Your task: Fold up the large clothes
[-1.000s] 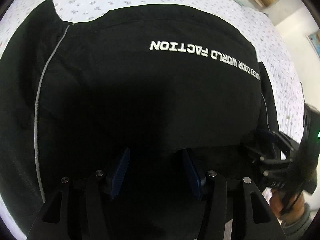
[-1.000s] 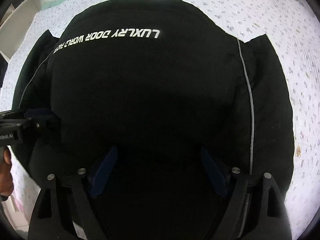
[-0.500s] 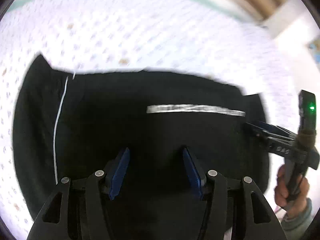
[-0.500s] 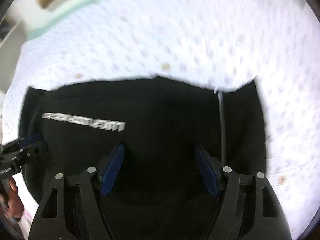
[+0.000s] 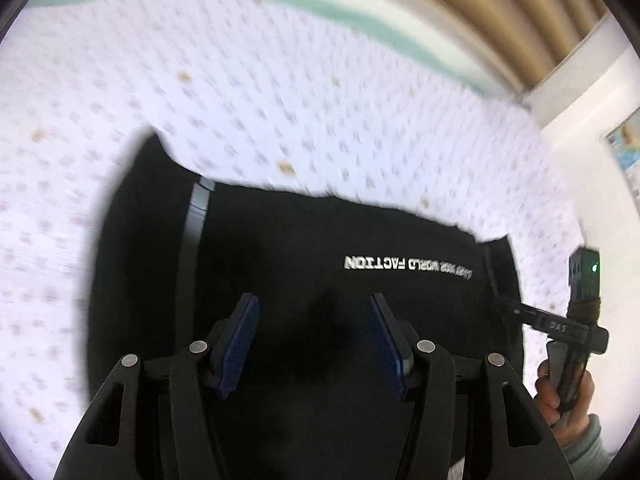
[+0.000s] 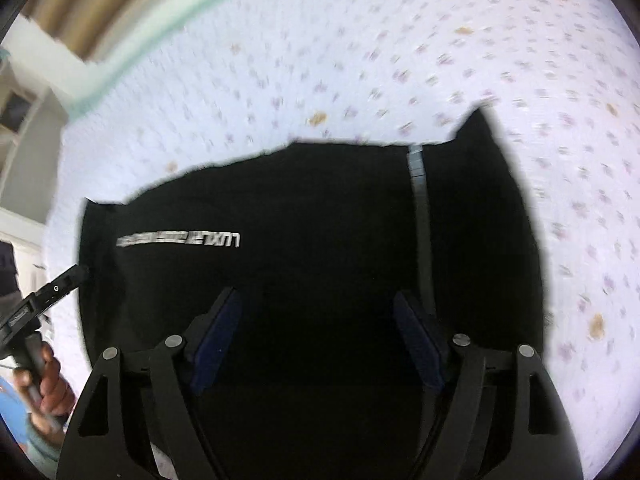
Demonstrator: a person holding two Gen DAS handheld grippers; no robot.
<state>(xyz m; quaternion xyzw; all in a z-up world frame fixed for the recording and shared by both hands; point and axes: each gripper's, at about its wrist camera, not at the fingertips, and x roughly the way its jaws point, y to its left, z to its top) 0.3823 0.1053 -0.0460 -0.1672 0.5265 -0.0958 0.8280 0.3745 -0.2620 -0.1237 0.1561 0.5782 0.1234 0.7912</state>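
A black garment [image 5: 304, 240] with white lettering and a thin grey stripe lies folded flat on the bed; it also shows in the right wrist view [image 6: 320, 216]. My left gripper [image 5: 312, 340] is open and empty above the garment's near part. My right gripper [image 6: 316, 344] is open and empty, also above the near part. The right gripper shows at the garment's right edge in the left wrist view [image 5: 516, 312]; the left one shows at its left edge in the right wrist view [image 6: 60, 288].
The garment rests on a white bedsheet [image 5: 280, 92] with small purple dots and a few brown spots. A pale green edge [image 5: 360, 16] and wooden slats lie beyond the bed. A white wall with a picture stands at right.
Both grippers have pulled back and up from the garment, which now looks smaller and lower in both views. More bedsheet and the far wall have come into view.
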